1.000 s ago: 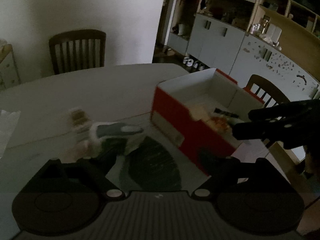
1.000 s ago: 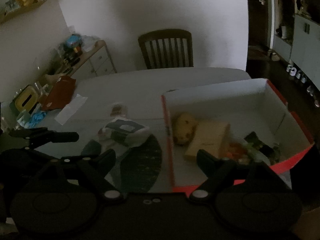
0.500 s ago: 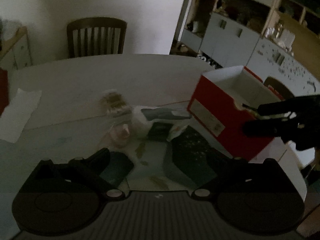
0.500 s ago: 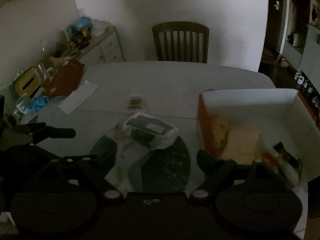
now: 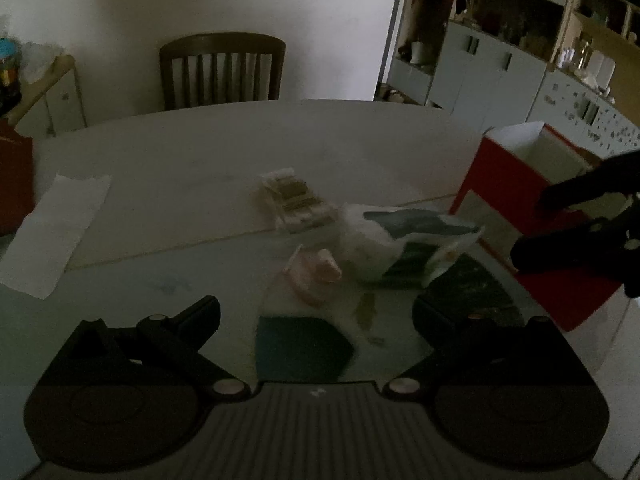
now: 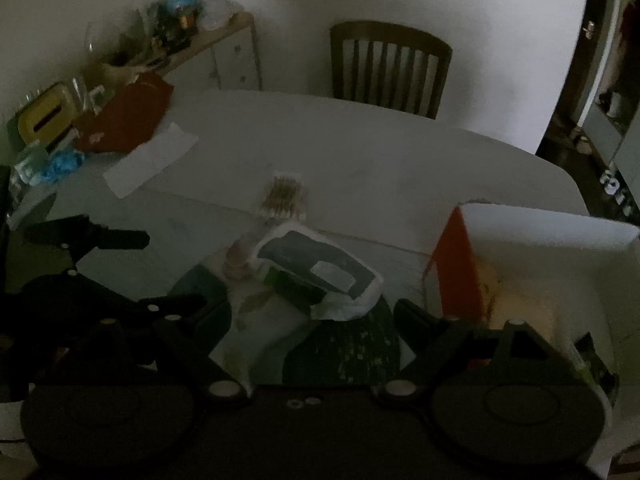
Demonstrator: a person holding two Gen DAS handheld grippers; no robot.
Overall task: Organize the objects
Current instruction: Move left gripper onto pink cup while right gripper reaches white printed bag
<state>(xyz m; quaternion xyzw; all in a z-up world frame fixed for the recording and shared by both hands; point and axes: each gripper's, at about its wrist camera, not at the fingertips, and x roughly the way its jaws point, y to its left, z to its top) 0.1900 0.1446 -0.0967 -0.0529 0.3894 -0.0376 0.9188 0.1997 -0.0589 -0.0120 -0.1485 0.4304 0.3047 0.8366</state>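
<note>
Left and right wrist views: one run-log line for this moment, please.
left gripper: open, empty | right gripper: open, empty | white pouch, swab pack, pink item: on table | red box: partly filled

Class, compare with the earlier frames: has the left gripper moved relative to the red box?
Yes. In the left wrist view the red box slid rightward, so the left gripper swung left.

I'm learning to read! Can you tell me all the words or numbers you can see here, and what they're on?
No words or numbers can be read; the pictures are dark and blurred.
White label on the red box: too blurred to read.
Pale patch on the white packet: no print shows.
Mark on the red folder: too small to tell.
</note>
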